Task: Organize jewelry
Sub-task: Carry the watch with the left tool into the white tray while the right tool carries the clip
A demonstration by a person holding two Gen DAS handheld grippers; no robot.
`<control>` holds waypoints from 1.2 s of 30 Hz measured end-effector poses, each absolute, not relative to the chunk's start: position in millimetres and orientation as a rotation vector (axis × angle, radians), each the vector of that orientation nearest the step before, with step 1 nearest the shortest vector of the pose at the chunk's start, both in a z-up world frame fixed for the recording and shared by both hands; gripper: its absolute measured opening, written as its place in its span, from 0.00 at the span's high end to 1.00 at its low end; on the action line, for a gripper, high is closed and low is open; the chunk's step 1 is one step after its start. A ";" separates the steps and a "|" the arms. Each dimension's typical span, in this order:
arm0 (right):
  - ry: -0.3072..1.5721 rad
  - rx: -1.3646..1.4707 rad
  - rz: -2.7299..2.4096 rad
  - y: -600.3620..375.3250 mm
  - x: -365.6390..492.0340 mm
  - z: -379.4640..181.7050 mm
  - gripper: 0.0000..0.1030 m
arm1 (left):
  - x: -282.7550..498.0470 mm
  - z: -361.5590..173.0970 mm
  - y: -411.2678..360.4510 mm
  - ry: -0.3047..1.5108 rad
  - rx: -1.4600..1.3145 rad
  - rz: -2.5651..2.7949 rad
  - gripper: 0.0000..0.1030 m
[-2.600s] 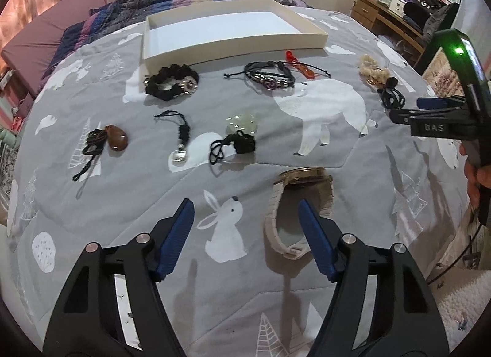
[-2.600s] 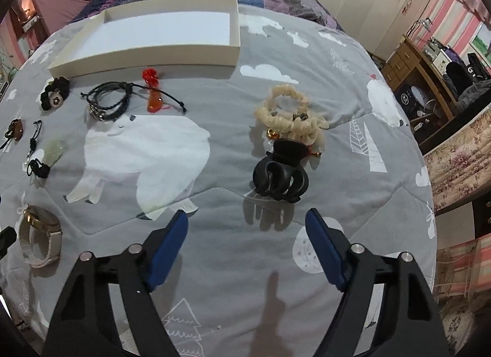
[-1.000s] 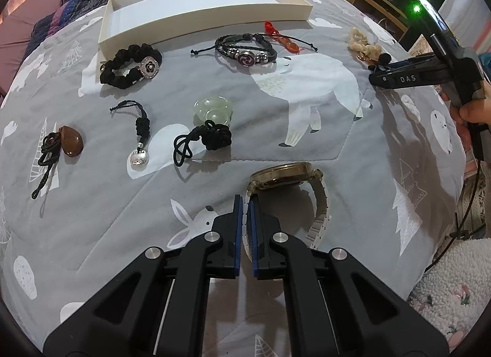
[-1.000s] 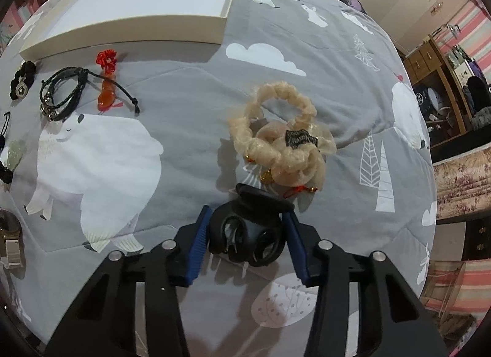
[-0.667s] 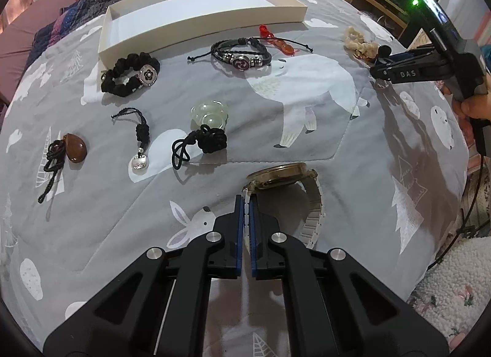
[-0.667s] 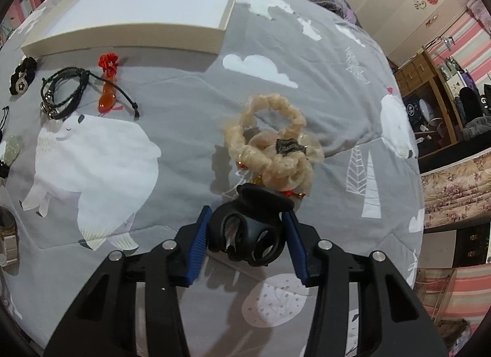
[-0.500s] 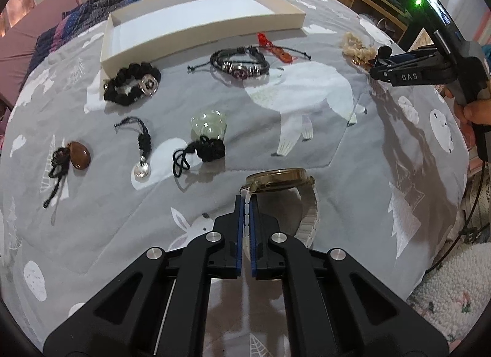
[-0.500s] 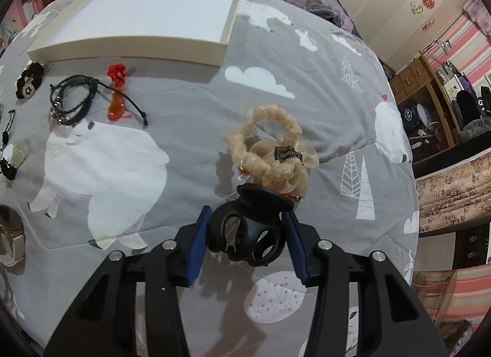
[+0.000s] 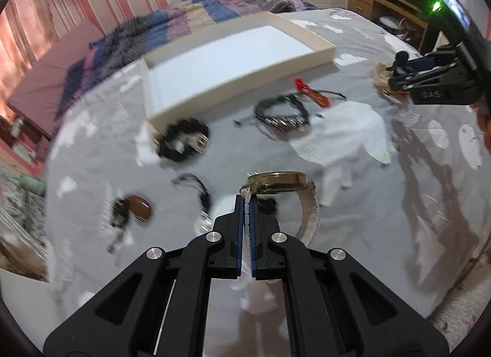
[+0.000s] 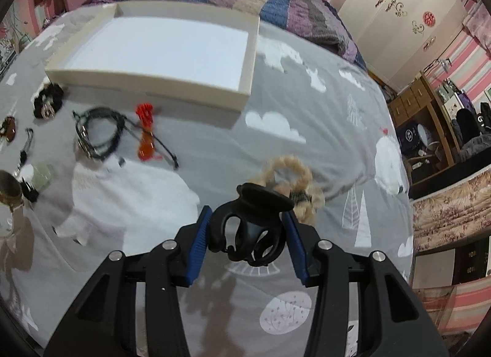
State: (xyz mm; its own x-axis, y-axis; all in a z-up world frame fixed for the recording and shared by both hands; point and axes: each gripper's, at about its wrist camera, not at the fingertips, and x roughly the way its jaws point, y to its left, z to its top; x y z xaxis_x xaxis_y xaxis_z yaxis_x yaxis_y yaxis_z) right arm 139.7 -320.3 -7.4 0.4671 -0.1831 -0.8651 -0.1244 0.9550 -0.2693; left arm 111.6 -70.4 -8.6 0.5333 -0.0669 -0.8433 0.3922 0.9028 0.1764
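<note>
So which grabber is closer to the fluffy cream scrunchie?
Right. The right gripper holds the black hair claw just in front of the cream scrunchie. The left gripper, gripping the watch, is farther off.

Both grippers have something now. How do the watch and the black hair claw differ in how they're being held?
The left gripper is shut nearly flat on the thin strap of the watch; the right gripper stays wide around the bulky black hair claw.

The watch hangs off to one side of its fingers, case upright and edge-on; the claw sits centred between its pads.

The watch is gold and pale; the claw is all black.

Both appear lifted off the bedspread.
</note>
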 end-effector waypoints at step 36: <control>1.082 0.047 0.001 -284.0 443.3 -41.7 0.54 | 469.7 -34.9 -68.6 1.066 0.064 -0.082 0.98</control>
